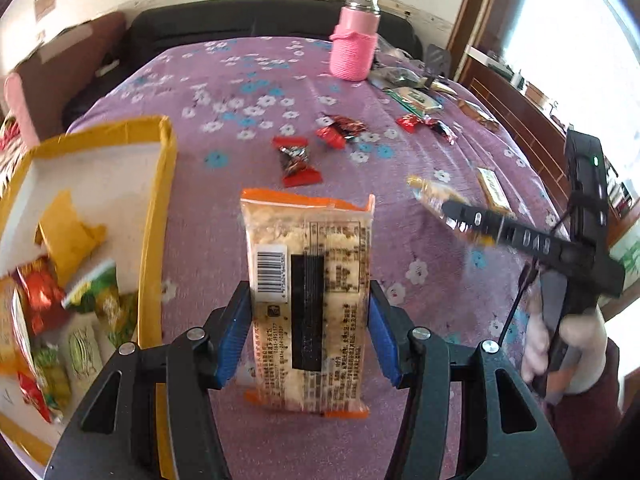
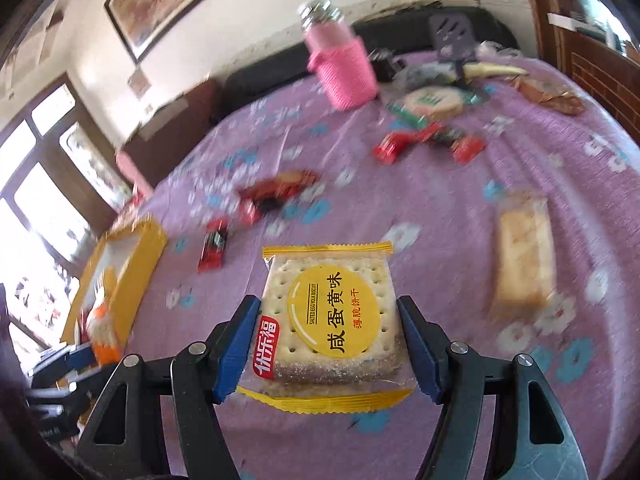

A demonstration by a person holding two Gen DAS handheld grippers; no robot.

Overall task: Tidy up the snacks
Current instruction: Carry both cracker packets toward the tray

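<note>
1. Yellow cardboard is what the coming move turns on: the yellow box is filling the left edge of the left wrist view, its open top facing up, with several wrapped snacks already lying inside toward the lower left of the frame.

2. I am pinching the orange-edged snack pack in my left gripper; the blue pads are pressing on its two long sides, and its long axis is running straight out along the fingers, toward the top of the frame. The box is sitting just to the left of this pack, so I judge the left hand to be much the nearer one.

3. I am gripping the salted egg yolk biscuit pack in my right gripper, the pads squeezing its left and right edges, label up, its sealed ends pointing toward the top and bottom of the frame.

4. In the right wrist view the box is showing at the middle left, well apart from the biscuit pack, with purple flowered cloth between them. My left gripper is appearing blurred at the lower left, close by the box.

5. Red-wrapped candies, more packets and a pink bottle are lying and standing on the cloth in the upper middle of the left view, still to be sorted, I judge.

6. Next, I expect, the left pack is swinging leftward over the box wall; the right one has farther to travel.
</note>
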